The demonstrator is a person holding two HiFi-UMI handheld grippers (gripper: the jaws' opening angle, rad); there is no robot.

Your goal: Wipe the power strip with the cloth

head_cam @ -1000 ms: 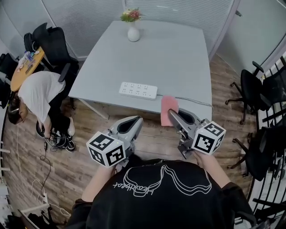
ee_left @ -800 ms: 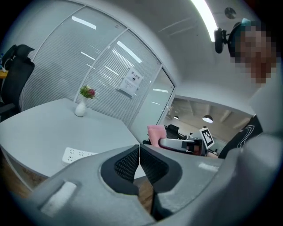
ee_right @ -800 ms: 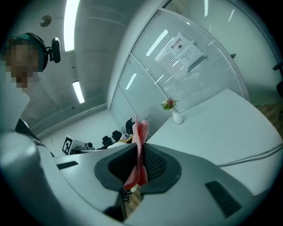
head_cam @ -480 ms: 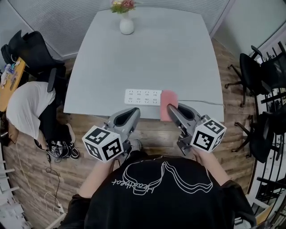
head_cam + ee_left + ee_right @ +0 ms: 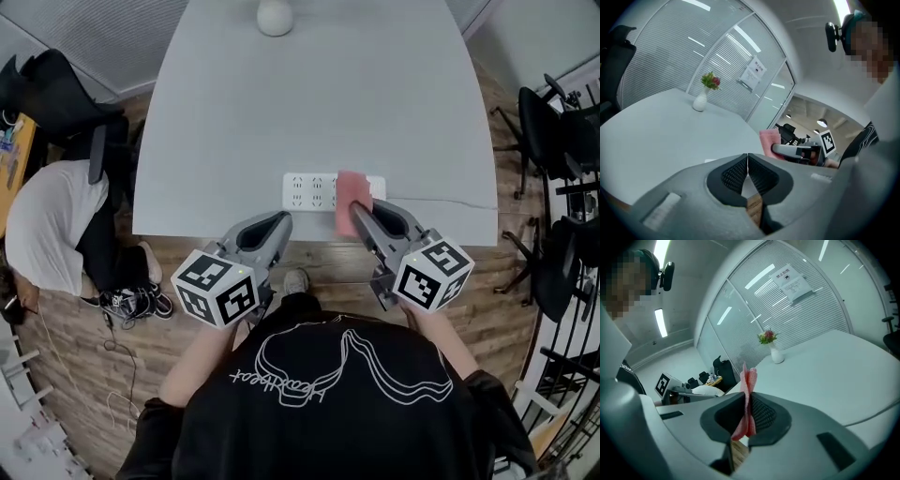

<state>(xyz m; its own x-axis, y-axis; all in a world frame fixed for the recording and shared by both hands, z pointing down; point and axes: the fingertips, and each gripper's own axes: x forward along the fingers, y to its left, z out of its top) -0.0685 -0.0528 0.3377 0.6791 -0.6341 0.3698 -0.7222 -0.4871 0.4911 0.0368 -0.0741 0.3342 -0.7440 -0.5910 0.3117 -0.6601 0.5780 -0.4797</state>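
Note:
A white power strip (image 5: pixel 309 191) lies near the front edge of the grey table (image 5: pixel 319 103), its cord (image 5: pixel 441 201) running off to the right. My right gripper (image 5: pixel 363 213) is shut on a pink cloth (image 5: pixel 351 199), which hangs over the strip's right part. In the right gripper view the cloth (image 5: pixel 748 404) stands pinched between the jaws. My left gripper (image 5: pixel 277 221) is shut with nothing in it, just short of the table edge, below and left of the strip. Its closed jaws meet in the left gripper view, where the cloth (image 5: pixel 768 142) shows to the right.
A white vase (image 5: pixel 275 16) with flowers (image 5: pixel 710 81) stands at the table's far side. Black office chairs (image 5: pixel 553 141) are at the right, another chair (image 5: pixel 56 94) at the left. A person in white (image 5: pixel 47 225) crouches on the wooden floor left of the table.
The view has moved forward over the table. Both grippers have come closer to the table edge, and the pink cloth now overlaps the power strip's right part.

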